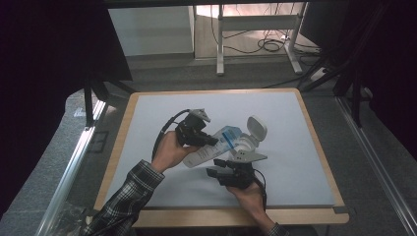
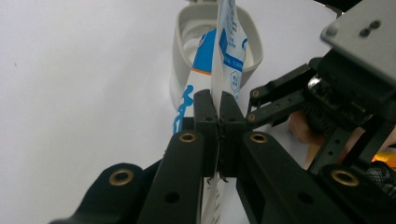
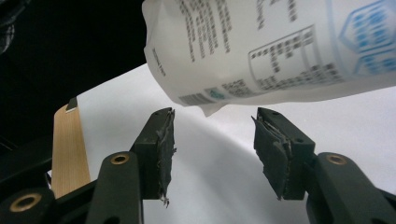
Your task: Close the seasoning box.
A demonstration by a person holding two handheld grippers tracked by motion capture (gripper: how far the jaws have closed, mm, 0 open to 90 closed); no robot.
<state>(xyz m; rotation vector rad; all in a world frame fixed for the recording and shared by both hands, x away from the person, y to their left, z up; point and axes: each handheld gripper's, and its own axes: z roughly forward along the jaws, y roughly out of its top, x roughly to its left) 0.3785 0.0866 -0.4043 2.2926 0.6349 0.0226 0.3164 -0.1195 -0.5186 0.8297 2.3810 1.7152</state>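
Left hand-held gripper (image 1: 212, 141): jaws closed tight on the flat sealed edge of the pouch; in the left gripper view (image 2: 218, 122) the thin seam passes straight up between the two black pads, which press it from both sides.
Right hand-held gripper (image 1: 216, 167): jaws spread apart with nothing between them; in the right gripper view (image 3: 214, 140) the two pads stand just below the pouch's lower corner, not touching it.
Pouch (image 1: 216, 146): white refill pouch with blue and orange print, held off the tabletop and tilted, with its far-right end at the tub; in the right gripper view (image 3: 261, 51) its printed back panel hangs over the open jaws.
Tub (image 1: 249, 143): white, on the tabletop right of centre and just far of the right hand-held gripper; in the left gripper view (image 2: 180, 56) its open rim sits directly behind the pouch.
Lid (image 1: 256, 129): hinged, flipped open, standing up on the far side of the tub.
Left hand (image 1: 169, 152): wraps the body of the left hand-held gripper; a plaid sleeve (image 1: 129, 194) runs to the near-left edge.
Right hand (image 1: 250, 192): grips the right hand-held gripper from the near side.
Tabletop (image 1: 162, 105): pale sheet on a board with a wooden rim.
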